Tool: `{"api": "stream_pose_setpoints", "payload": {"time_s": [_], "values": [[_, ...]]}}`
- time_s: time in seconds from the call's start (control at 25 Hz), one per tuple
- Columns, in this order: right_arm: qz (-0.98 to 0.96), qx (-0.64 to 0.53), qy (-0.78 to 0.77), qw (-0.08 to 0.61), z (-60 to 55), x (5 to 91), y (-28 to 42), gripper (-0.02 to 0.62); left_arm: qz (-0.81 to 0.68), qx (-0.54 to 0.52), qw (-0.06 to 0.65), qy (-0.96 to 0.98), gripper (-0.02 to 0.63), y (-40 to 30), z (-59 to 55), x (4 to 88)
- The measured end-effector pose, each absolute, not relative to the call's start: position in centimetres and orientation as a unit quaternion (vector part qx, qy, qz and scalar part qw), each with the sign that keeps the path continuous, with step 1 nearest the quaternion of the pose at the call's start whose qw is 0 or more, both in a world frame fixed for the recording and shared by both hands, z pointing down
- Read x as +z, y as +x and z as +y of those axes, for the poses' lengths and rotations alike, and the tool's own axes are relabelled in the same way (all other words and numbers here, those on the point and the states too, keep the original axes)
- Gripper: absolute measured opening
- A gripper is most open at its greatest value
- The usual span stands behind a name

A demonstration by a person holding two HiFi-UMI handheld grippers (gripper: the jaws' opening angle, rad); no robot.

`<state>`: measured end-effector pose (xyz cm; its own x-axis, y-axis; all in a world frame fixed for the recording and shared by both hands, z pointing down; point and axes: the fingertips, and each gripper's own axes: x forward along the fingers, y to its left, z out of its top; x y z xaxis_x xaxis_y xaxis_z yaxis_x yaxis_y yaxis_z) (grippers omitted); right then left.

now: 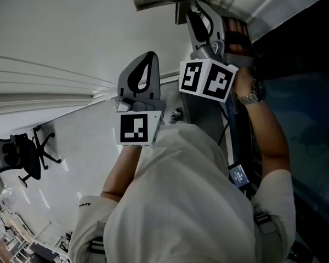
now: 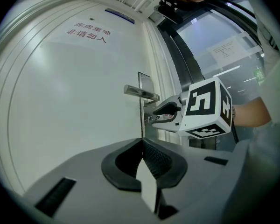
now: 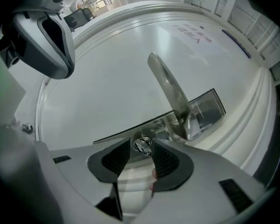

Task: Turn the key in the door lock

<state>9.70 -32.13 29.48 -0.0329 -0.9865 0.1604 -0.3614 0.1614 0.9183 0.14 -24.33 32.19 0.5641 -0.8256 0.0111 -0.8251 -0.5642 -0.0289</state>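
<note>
Key (image 3: 142, 145) sits in lock (image 3: 205, 110) — between right gripper's (image 3: 141, 143) parted jaws.

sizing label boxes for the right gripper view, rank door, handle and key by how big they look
1. door, fills most of the view
2. handle
3. key, smallest, even this close to the camera

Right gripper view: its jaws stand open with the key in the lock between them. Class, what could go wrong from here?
The right gripper has open jaws round the key; closing off-centre may catch only its edge and slip in the turn. The door handle juts out close beside the key, so a rolling gripper could knock it.
</note>
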Motion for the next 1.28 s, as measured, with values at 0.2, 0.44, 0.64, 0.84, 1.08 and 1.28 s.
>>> {"api": "stream_pose_setpoints", "payload": {"time_s": [0.2,0.44,0.64,0.84,1.08,1.28], "values": [[-0.621,-0.339,0.571,0.416,-32.6,29.2,10.4,0.083,0.472,-0.015,0.007,-0.882,0.009,0.1,-24.5,32.4],[-0.644,-0.278,0.618,0.354,-32.8,28.8,10.6,0.02,0.47,-0.014,0.009,-0.882,0.009,0.0,-24.6,32.5],[-0.681,-0.185,0.659,0.26,-32.6,28.1,10.7,0.017,0.467,-0.013,0.01,-0.884,0.01,0.0,-24.4,32.1],[-0.725,-0.024,0.681,0.103,-33.0,28.1,11.4,0.015,0.468,-0.015,0.009,-0.884,0.01,0.1,-24.7,32.4],[-0.721,0.187,0.662,-0.085,-33.1,28.5,12.2,0.014,0.475,-0.028,0.005,-0.88,0.011,-0.6,-24.8,32.9],[-0.723,0.326,0.563,-0.232,-32.9,28.4,12.3,0.017,0.475,-0.03,0.006,-0.88,0.009,-0.7,-24.6,32.7]]}}
